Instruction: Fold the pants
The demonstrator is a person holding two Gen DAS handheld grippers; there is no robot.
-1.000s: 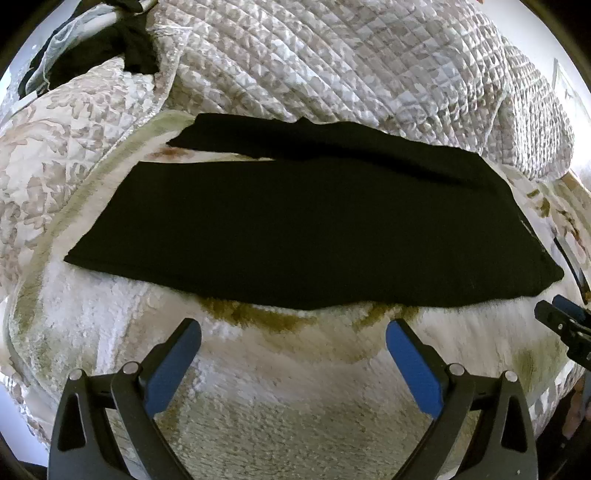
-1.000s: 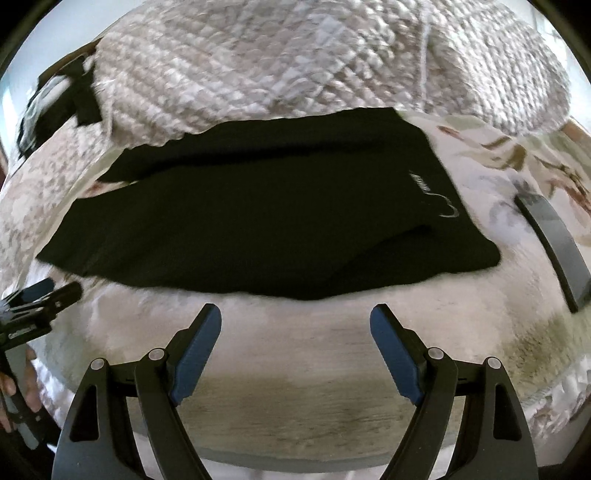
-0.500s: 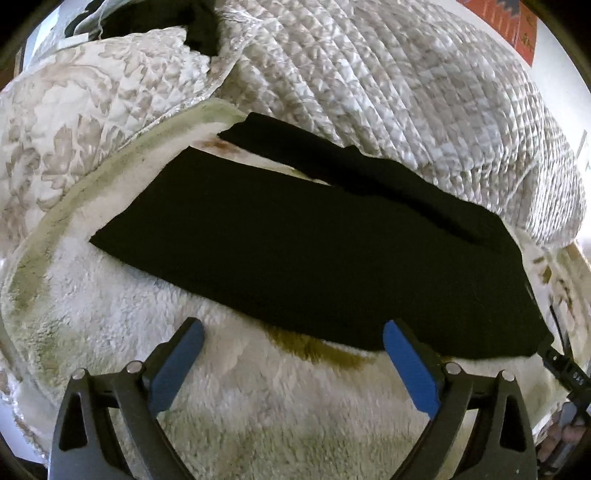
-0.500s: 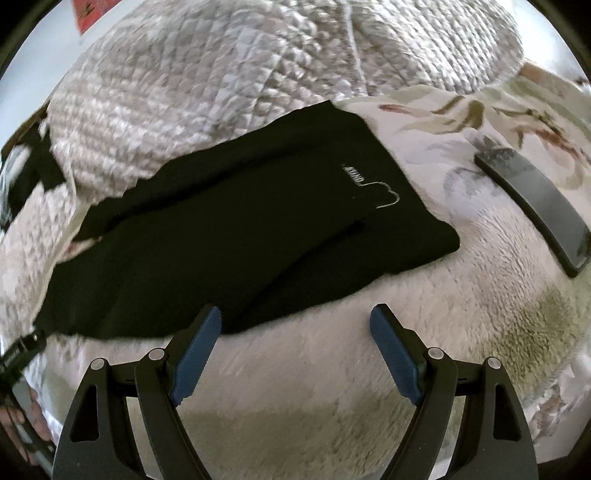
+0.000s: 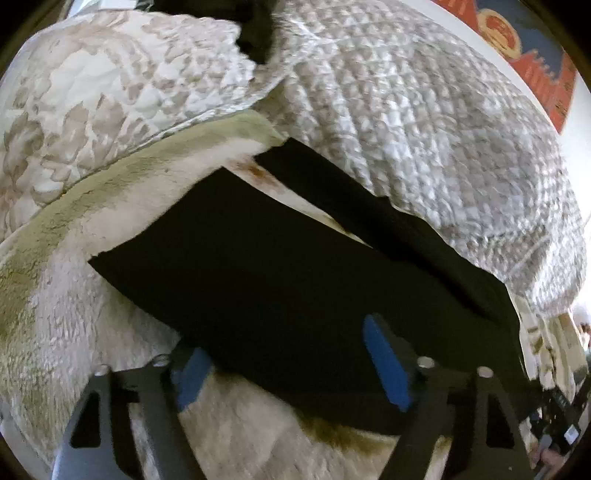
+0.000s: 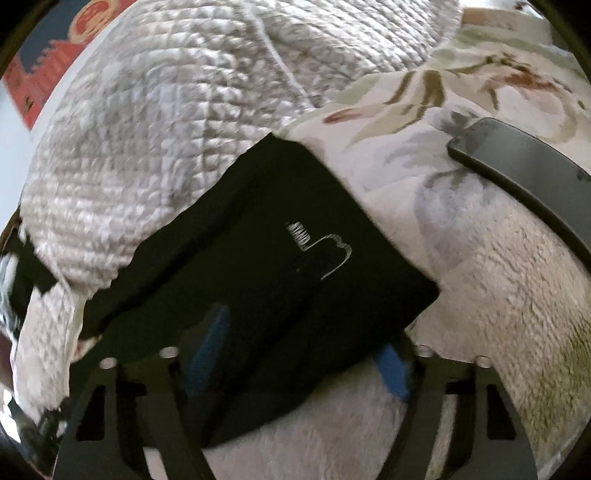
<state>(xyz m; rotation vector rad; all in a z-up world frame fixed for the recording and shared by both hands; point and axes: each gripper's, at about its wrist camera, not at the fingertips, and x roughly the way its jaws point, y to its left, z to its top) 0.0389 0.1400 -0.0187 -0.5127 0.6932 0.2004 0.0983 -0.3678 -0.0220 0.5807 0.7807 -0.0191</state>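
Black pants (image 5: 280,266) lie flat on a cream fleece blanket (image 5: 66,306), one leg over the other. In the right wrist view the waist end (image 6: 295,280) shows a small white logo. My left gripper (image 5: 291,358) is open and straddles the near edge of the legs; its right finger lies over the cloth, its left finger partly under the edge. My right gripper (image 6: 303,354) is open at the near edge of the waist end, with its left finger over the cloth and its right finger at the cloth's edge.
A quilted grey-white bedspread (image 5: 424,122) is heaped behind the pants. A dark phone (image 6: 524,173) lies on the floral sheet to the right. More dark clothing (image 5: 255,33) sits at the far top. A red picture (image 5: 535,62) hangs on the wall.
Both grippers have moved forward and down onto the near edge of the pants. Their fingers now overlap the cloth. Both stay open.
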